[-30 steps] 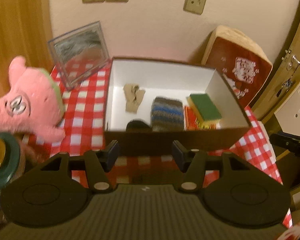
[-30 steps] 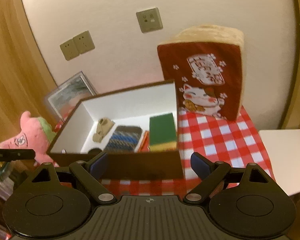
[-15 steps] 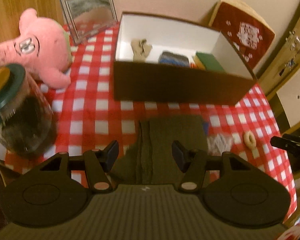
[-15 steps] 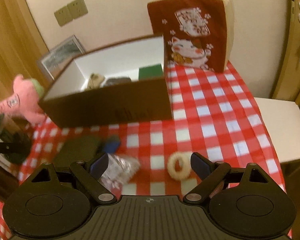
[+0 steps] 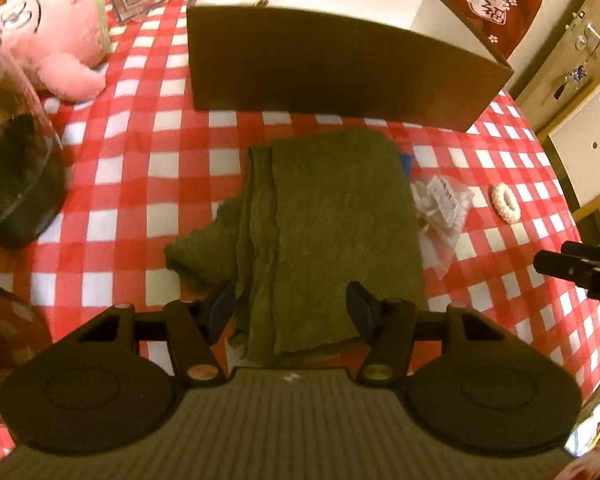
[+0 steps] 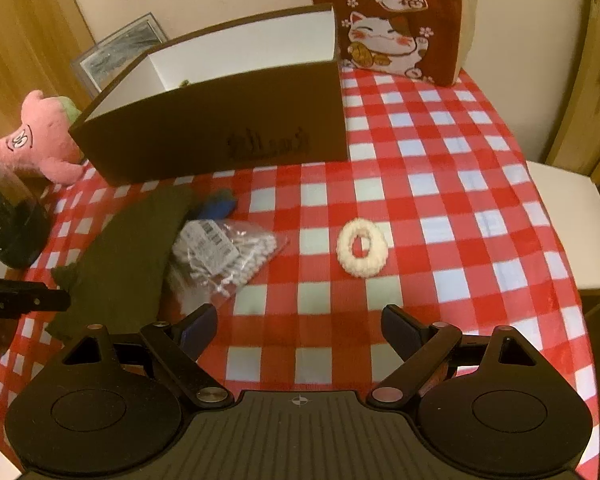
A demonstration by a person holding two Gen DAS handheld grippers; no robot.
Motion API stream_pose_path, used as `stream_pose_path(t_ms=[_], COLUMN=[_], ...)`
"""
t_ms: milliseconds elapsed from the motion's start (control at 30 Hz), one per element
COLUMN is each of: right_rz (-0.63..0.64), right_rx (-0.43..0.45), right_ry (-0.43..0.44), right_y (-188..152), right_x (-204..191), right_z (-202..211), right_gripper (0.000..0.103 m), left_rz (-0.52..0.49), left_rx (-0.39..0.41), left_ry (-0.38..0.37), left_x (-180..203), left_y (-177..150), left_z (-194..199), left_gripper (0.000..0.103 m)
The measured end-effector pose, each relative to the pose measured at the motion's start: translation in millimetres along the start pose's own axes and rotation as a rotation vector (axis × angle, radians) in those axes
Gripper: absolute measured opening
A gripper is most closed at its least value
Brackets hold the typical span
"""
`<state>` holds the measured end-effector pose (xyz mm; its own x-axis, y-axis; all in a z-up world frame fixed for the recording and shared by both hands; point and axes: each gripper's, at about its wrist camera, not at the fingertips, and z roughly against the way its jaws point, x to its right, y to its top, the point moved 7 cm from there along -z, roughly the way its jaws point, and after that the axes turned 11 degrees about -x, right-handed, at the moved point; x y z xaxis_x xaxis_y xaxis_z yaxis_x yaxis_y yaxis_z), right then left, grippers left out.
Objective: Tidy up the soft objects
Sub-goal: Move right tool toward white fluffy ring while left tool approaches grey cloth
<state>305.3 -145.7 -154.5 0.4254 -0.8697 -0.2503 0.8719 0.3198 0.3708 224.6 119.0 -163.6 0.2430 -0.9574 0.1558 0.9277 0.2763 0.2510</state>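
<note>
Over green cloth point(image 5: 332, 220) L claw point(image 5: 291, 304) wide, R claw point(image 6: 296, 326) wide, empty, only R view shows box point(image 6: 220, 136) lettering, prob. logo.

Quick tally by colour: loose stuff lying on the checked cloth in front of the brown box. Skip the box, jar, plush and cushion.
Green: 1, the folded towel
White: 2, the fuzzy ring and the bag of cotton swabs
Blue: 1, a small item half hidden behind the towel; what it is cannot be told
Total: 4
</note>
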Motion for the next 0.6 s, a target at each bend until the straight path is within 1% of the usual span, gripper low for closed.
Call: stream_pose_path(t_ms=[100, 200, 300, 367, 400, 467, 533, 600], right_rz=[-0.008, -0.020, -0.032, -0.036, -0.039, -0.044, -0.048, -0.050], right_rx=[-0.014, -0.023, -0.031, -0.037, -0.038, -0.041, -0.043, -0.046], right_ry=[-0.005, -0.009, -0.014, -0.012, -0.010, -0.008, -0.006, -0.006], right_y=[-5, -7, -7, -7, -7, -7, -7, -7], right_x=[4, 9, 13, 15, 16, 17, 18, 20], right_z=[-3, -6, -9, -10, -11, -12, -12, -14], right_gripper=[0.089, 0.089, 0.089, 0.089, 0.089, 0.089, 0.089, 0.089], left_rz=[0.038, 0.072, 0.099, 0.114, 0.119, 0.108, 0.089, 0.088], left_rx=[-0.003, -0.008, -0.009, -0.007, -0.004, 0.015, 0.026, 0.018], left_ry=[-0.028, -0.071, -0.083, -0.095, -0.108, -0.151, -0.148, -0.120], left_x=[-7, -13, -17, -17, -16, -10, -5, -5], left_y=[-3, -3, -2, -1, 0, 2, 5, 7], left_z=[-8, -14, -20, -22, -20, -16, -14, -18], left_gripper=[0.059, 0.063, 0.063, 0.062, 0.059, 0.058, 0.058, 0.057])
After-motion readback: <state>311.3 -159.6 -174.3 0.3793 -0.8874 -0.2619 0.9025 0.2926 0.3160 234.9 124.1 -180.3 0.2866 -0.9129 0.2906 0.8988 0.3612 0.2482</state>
